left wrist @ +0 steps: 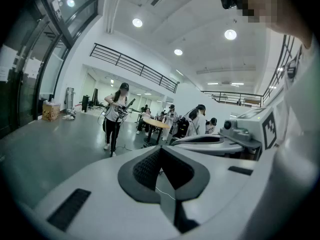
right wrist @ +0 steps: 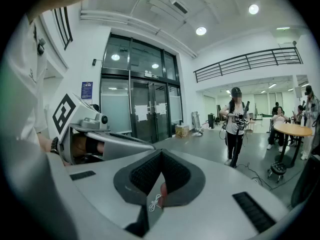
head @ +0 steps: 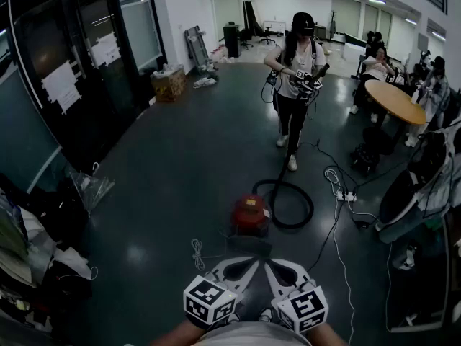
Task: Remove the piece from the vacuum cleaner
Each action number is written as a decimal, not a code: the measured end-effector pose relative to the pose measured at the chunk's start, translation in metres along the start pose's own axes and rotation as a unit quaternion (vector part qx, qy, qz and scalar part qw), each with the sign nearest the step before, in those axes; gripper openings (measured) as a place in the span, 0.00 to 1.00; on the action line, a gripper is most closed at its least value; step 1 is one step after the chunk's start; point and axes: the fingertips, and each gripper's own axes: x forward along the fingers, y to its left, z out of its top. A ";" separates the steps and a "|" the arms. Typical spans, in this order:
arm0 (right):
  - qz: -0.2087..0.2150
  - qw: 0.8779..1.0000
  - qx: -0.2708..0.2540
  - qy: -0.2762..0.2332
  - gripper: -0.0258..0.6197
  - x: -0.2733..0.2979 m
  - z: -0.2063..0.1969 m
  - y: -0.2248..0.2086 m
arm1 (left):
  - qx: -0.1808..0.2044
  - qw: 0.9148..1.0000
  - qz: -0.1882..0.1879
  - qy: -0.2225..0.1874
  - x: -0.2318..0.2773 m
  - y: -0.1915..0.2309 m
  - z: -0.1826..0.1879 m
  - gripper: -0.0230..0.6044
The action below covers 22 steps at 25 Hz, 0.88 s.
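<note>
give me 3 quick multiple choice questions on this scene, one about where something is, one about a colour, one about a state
1. Where is the vacuum cleaner?
A. on a round table
B. on the floor, just ahead of the left gripper and the right gripper
C. lifted up in a standing person's hands

2. What colour is the vacuum cleaner's body?
A. red
B. yellow
C. white

3. How do the left gripper's jaws stand?
A. wide apart
B. closed on a hose
C. together, with nothing between them

Answers:
1 B: the head view shows it sitting on the dark floor just beyond both grippers.
2 A: its shell is plainly red in the head view.
3 C: the left gripper view shows its pads meeting at the tip with nothing held.
</note>
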 end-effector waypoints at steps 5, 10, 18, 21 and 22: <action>-0.004 1.000 0.003 0.000 0.06 -0.003 -0.001 -0.001 | -0.002 1.000 0.000 0.002 0.000 -0.003 -0.003 0.05; -0.004 1.000 0.003 0.000 0.06 -0.005 -0.004 -0.001 | -0.001 1.000 -0.002 0.004 0.001 -0.005 -0.006 0.05; 0.004 1.000 0.015 -0.013 0.06 -0.007 -0.005 0.000 | 0.004 1.000 0.002 0.003 0.001 -0.006 -0.014 0.05; 0.011 1.000 0.018 -0.014 0.06 -0.007 -0.006 0.001 | 0.004 1.000 0.007 0.004 0.001 -0.006 -0.016 0.05; 0.013 1.000 0.019 -0.015 0.06 -0.007 -0.006 0.001 | 0.004 1.000 0.008 0.004 0.000 -0.005 -0.016 0.05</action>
